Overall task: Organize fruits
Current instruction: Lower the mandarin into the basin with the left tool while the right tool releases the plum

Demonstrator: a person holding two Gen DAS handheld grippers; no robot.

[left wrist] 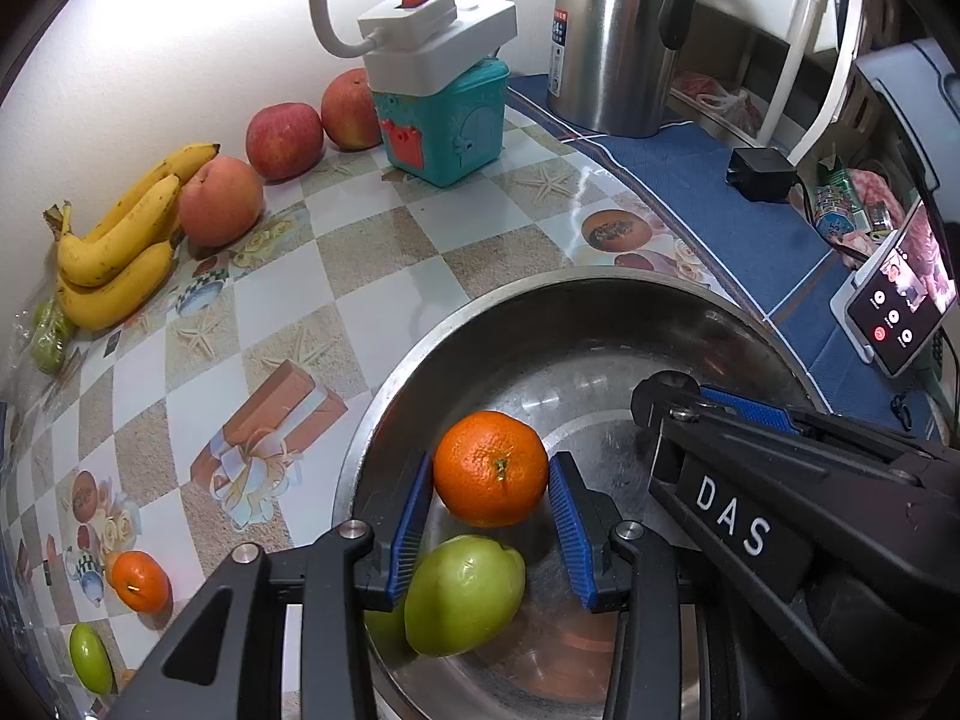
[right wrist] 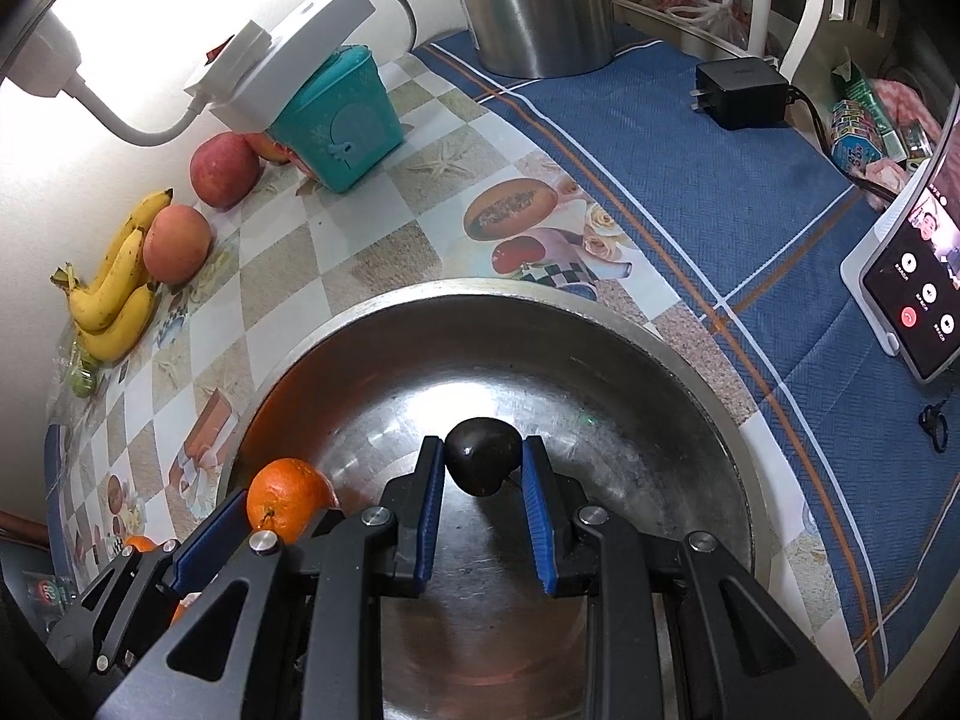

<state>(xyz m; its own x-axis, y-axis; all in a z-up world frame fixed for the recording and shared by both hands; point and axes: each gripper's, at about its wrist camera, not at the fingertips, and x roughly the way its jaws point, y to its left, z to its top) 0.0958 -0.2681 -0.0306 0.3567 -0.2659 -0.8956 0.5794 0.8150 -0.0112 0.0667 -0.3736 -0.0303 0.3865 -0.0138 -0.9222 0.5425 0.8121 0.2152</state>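
Fruits sit clamped in both steeply down-tilted grippers: left gripper [left wrist: 489,516] on orange [left wrist: 490,468], right gripper [right wrist: 483,498] on a dark, perhaps plum-like fruit [right wrist: 483,463].

A home, most likely a kitchen or dining corner. The table [left wrist: 384,252] wears a glossy checked oilcloth printed with fruit, starfish and teapots, with a blue woven cloth [right wrist: 690,168] over its far end. A steel kettle [left wrist: 618,30] stands by the wall, beside a white power strip [left wrist: 432,36] perched on a teal box [left wrist: 444,126] (an odd spot for it). Bananas [left wrist: 120,252] and apples [left wrist: 282,141] lie loose along the wall, near a wide steel basin [right wrist: 600,324]. A phone [right wrist: 912,294] on a stand, a charger [right wrist: 741,90] and a white rack [left wrist: 804,18] holding bags complete the domestic clutter.
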